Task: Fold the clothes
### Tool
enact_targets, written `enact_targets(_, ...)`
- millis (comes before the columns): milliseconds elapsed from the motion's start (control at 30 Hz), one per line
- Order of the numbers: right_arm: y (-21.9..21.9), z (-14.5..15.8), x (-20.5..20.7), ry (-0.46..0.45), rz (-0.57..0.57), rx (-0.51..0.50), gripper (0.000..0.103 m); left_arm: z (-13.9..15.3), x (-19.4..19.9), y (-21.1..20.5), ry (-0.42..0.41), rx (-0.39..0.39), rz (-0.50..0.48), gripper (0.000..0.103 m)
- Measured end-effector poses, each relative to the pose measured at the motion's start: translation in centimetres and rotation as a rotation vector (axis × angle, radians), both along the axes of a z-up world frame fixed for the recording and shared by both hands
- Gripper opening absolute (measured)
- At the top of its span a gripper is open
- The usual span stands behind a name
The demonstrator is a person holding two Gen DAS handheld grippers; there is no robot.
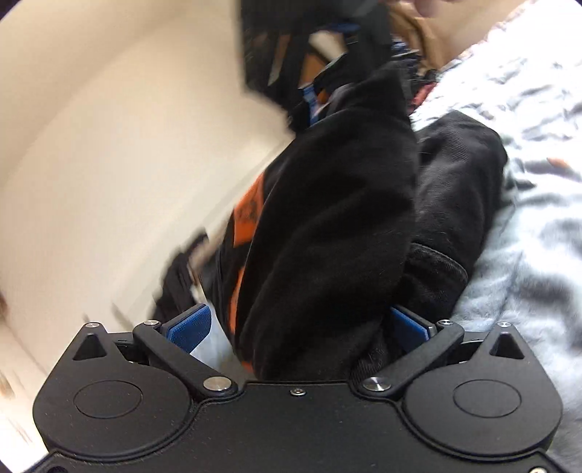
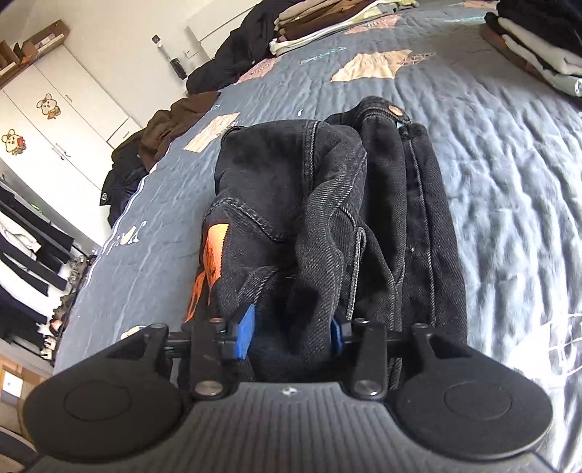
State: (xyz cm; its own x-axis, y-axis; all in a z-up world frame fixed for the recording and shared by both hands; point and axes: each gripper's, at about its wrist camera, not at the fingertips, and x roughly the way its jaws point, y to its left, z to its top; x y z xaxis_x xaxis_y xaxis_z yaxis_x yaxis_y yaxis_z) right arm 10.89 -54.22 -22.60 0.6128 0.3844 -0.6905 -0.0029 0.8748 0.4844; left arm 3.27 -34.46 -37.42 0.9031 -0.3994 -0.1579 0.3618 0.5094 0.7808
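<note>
Black denim jeans [image 2: 327, 182] with an orange label [image 2: 214, 240] lie folded into a thick bundle on a grey-blue quilt [image 2: 491, 163]. My right gripper [image 2: 291, 331] is shut on the near end of the bundle, both blue pads pressed into the cloth. In the blurred left wrist view the same jeans [image 1: 327, 218] rise between the widely spread fingers of my left gripper [image 1: 300, 327]. It is open, with a gap between its left pad [image 1: 191, 325] and the cloth. The orange label [image 1: 247, 211] shows on the left side.
Two stacks of folded clothes [image 2: 320, 22] [image 2: 538, 40] sit at the far side of the bed. A brown garment [image 2: 174, 127] and a dark coat [image 2: 229, 54] lie along its left edge. A white wardrobe [image 2: 47, 120] and hanging clothes [image 2: 25, 247] stand beyond.
</note>
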Motion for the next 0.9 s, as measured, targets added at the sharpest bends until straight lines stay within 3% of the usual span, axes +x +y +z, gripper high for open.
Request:
enact_targets(67,0.1,0.0,0.0,-0.004,-0.003,-0.016,0.042,-0.3,0.1,-0.1,-0.031,0.031,-0.019,0.103)
enact_targets(300,-0.3,-0.2,-0.2,-0.022,-0.011,-0.035,0.041,1.7,0.2,1.2,-0.025,0.064,-0.006,0.103)
enact_targets(433,-0.9,-0.5,-0.3,-0.027,-0.017,-0.022,0.042,2.2,0.0,1.6,-0.087,0.091,-0.019,0.103)
enact_targets(600,-0.4,-1.6,0.0,0.002,0.002,-0.066,0.042,0.0,0.8,0.9,-0.116,0.152,-0.020,0.103)
enact_targets(733,-0.6,-2.4,0.0,-0.010,-0.032,-0.069,0.043,-0.3,1.3,0.1,-0.133,0.139,-0.032,0.103)
enact_targets(767,-0.5,-2.5,0.0,-0.018,-0.037,-0.072,0.043,0.1,1.3,0.4,-0.114,0.126,-0.047,0.097)
enact_targets(800,-0.2,-2.5,0.0,-0.031,-0.037,-0.088,0.043,0.4,1.3,0.8,-0.086,0.115,-0.065,0.074)
enact_targets(867,0.3,-2.3,-0.3,-0.064,-0.040,-0.127,0.029,0.6,0.4,1.4,-0.041,0.132,-0.097,0.048)
enact_targets(900,0.5,-2.1,-0.5,-0.083,-0.042,-0.148,0.025,1.0,0.1,1.5,-0.052,0.142,-0.094,0.040)
